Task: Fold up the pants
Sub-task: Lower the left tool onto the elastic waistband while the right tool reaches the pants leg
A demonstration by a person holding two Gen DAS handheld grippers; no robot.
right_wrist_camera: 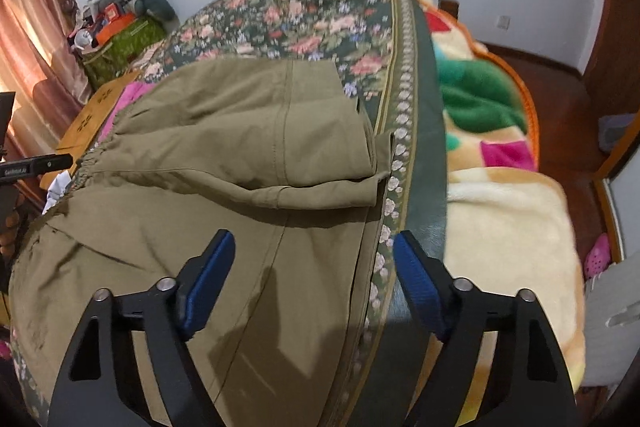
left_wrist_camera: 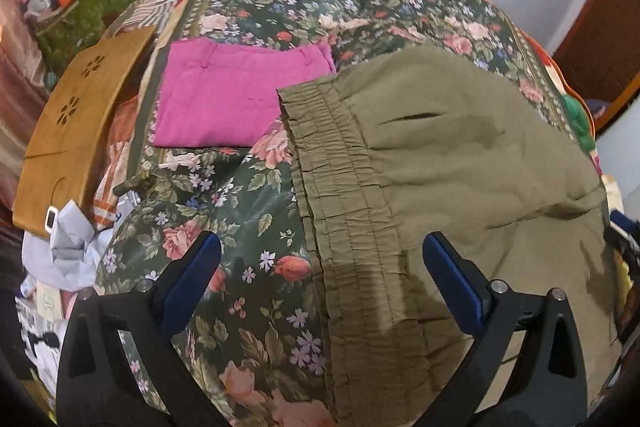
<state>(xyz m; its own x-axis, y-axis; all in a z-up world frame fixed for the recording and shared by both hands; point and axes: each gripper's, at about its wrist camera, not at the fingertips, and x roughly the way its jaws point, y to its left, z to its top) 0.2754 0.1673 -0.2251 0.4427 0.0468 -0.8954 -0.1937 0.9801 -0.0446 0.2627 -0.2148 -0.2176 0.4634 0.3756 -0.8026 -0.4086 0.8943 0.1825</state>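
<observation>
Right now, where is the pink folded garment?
In the left wrist view, the pink garment lies on the floral bedspread, between the wooden board and the olive pants.

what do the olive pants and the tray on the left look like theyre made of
Olive pants: thin woven cloth, probably cotton or a blend; matte, finely creased, with a gathered elastic waistband.
Tray: looks like bamboo or light wood; smooth honey-coloured surface with flower-shaped cutouts.
</observation>
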